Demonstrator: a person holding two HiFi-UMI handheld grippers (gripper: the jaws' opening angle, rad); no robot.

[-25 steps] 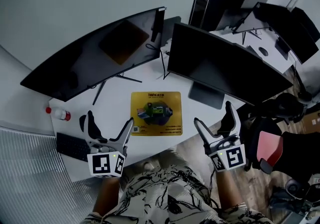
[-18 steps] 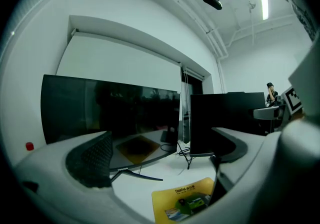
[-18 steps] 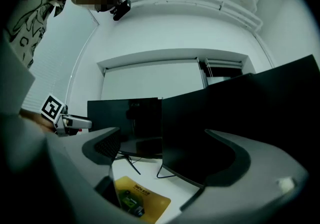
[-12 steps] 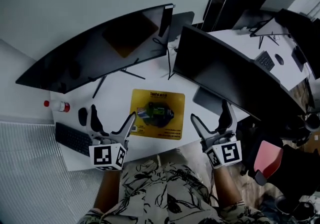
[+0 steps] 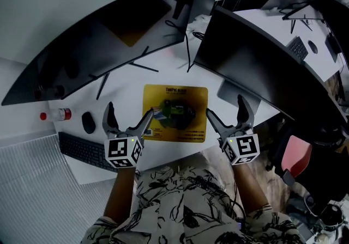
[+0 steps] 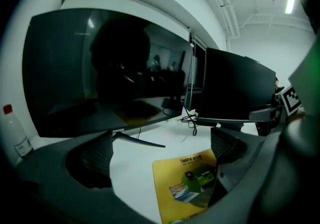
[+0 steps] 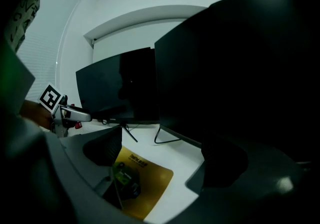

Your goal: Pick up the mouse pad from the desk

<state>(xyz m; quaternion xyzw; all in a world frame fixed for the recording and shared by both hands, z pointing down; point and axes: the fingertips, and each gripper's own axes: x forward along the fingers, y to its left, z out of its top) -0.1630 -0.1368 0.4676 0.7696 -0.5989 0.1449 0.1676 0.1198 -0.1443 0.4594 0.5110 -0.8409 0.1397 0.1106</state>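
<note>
Yellow mouse pad [image 5: 175, 113] flat on desk [image 5: 124, 86] between left gripper [image 5: 130, 112] and right gripper [image 5: 226, 108]; both wide open, empty.

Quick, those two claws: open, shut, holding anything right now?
Left gripper: open, holding nothing.
Right gripper: open, holding nothing.
</note>
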